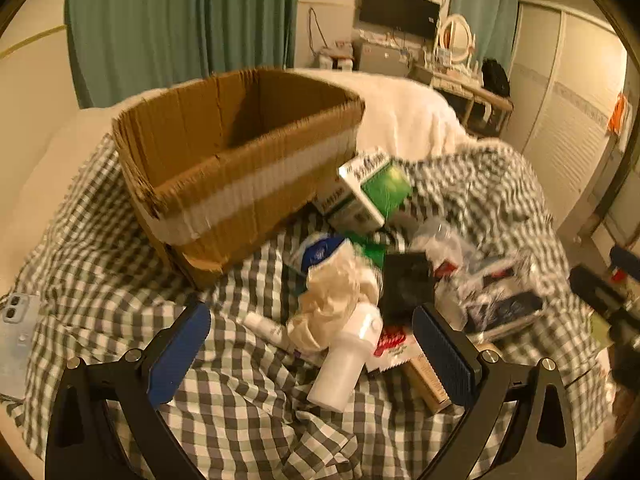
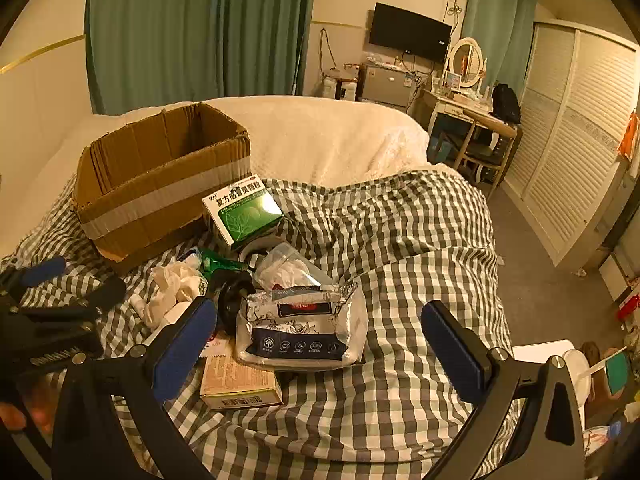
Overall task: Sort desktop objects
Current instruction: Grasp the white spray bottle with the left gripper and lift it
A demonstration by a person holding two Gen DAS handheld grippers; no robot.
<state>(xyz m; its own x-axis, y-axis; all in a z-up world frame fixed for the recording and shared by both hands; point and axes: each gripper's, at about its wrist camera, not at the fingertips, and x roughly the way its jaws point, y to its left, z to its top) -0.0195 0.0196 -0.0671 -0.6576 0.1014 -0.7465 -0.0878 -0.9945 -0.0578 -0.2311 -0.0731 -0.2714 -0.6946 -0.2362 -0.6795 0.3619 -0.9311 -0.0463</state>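
My left tool [image 1: 312, 352] gapes wide around a white bottle [image 1: 346, 364] lying on the checked bed cover [image 1: 240, 400]. My right tool [image 2: 320, 346] gapes wide over a floral pouch [image 2: 300, 328]. Cardboard box [image 2: 160, 184] sits behind.

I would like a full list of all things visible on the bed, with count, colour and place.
cardboard box: 1, brown with pale tape band, far left on the checked cloth, open top.
medicine box: 1, green and white, beside the cardboard box.
crumpled tissue: 1, white, in the pile.
white bottle: 1, lying in the pile.
foil pouch: 1, white and dark blue, front of the pile.
flat carton: 1, beige, nearest.
checked cloth: 1, grey-white.
left gripper: open.
right gripper: open.
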